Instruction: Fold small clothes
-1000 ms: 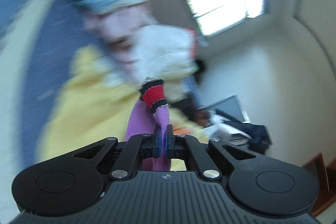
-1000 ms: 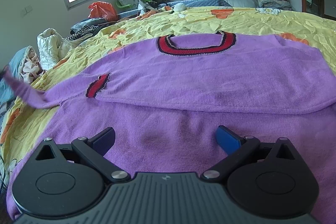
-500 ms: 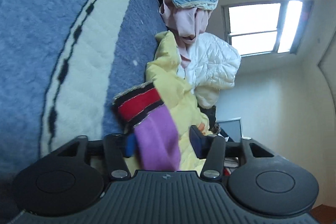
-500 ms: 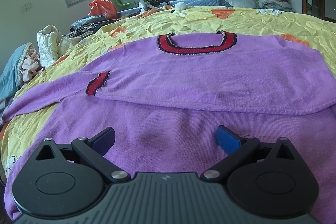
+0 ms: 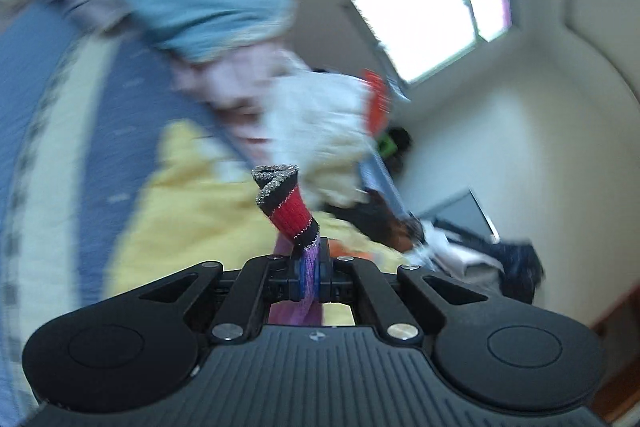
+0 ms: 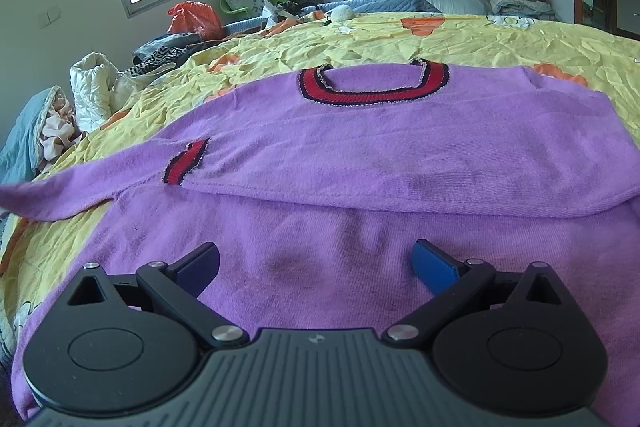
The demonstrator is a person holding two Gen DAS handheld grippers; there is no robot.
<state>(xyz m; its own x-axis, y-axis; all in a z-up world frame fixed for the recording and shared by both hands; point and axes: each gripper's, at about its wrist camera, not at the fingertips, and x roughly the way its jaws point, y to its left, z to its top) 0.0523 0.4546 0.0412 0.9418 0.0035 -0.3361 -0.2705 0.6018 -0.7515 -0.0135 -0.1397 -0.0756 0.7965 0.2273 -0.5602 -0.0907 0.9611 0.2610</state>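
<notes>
Pinching the sleeve cuff (image 5: 289, 205), the left gripper (image 5: 309, 269) is folding the purple sweater (image 6: 360, 155); the right gripper (image 6: 316, 263) is hovering wide above it, one sleeve already folded.

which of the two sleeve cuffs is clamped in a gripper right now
The cuff sticking up past the left gripper, which is shut on that sleeve. The other cuff lies flat, folded across the purple sweater, untouched; the right gripper is open.

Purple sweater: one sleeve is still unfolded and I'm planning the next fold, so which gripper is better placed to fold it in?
Left. The left gripper is shut on the sleeve, while the right gripper hovers open over the purple sweater.
</notes>
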